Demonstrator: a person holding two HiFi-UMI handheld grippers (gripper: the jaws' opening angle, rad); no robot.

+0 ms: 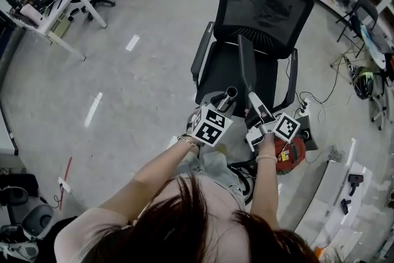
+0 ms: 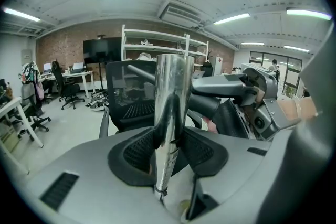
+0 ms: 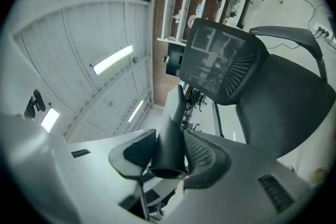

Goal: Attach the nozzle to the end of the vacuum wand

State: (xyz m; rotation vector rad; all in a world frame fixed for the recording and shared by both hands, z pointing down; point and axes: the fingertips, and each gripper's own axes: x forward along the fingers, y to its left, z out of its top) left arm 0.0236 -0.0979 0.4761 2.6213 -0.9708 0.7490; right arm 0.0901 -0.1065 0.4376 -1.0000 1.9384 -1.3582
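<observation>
Chrome and mirror-bright, the round metal vacuum wand (image 2: 170,92) stands upright through the middle of the left hand-held gripper (image 2: 169,136), whose two black padded jaws are clenched on it from either side. The tube runs on past the jaw tips, away from the gripper's camera, and below the pads a short length of it reaches back toward the gripper's body. In the head view the wand's open end (image 1: 229,95) pokes out just ahead of the left hand-held gripper (image 1: 220,109) and its marker cube.

The right hand-held gripper (image 3: 170,147) is grasping the long black tapered plastic nozzle (image 3: 172,134). Its jaws press on the thicker part near the round open mouth, which faces back toward the gripper's camera, while the narrow tip points forward beyond the jaws. From the head view the nozzle (image 1: 245,64) stretches ahead of the right hand-held gripper (image 1: 257,109).

The two grippers are held side by side, close together. The nozzle's wide end sits just beside the wand's open end and the two parts are not joined. Ahead of both grippers is a black mesh-backed office chair (image 1: 265,3), and below the right one a red round vacuum body (image 1: 292,156) rests on the floor.
</observation>
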